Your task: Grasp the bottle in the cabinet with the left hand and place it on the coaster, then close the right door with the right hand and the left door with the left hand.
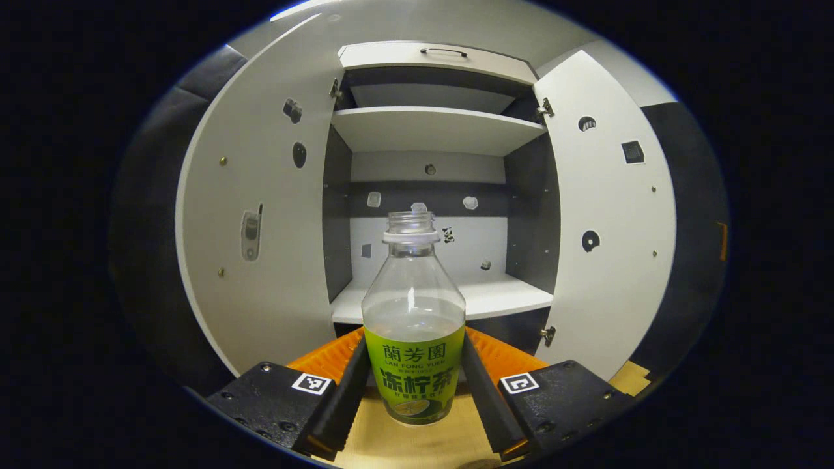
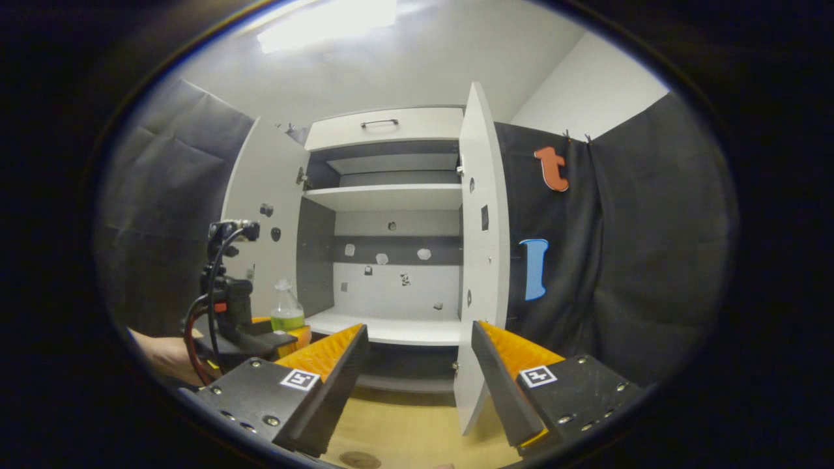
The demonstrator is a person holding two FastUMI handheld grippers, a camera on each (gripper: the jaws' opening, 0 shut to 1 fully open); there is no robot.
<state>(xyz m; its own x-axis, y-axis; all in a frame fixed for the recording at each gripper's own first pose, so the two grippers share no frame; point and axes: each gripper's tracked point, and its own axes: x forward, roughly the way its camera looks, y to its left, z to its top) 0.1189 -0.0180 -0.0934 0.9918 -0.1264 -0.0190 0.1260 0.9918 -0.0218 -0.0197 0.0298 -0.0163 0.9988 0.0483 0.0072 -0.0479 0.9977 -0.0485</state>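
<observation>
Left gripper (image 1: 414, 381) clamps the bottle (image 1: 414, 326) upright, out in front of the open cabinet (image 1: 430, 130). Right gripper view adds the right gripper (image 2: 420, 365), fingers apart and holding nothing, near the right door (image 2: 482, 260), and a hand (image 2: 166, 358) on the left tool.

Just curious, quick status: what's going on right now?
Left gripper shut on bottle, out of cabinet. Right gripper open near right door. Both doors open.

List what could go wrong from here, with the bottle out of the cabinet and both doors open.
1. The bottle has no cap and holds liquid; tilting it in the left gripper could spill.
2. The right door stands between the right gripper's open fingers; a careless push could jam its edge.
</observation>
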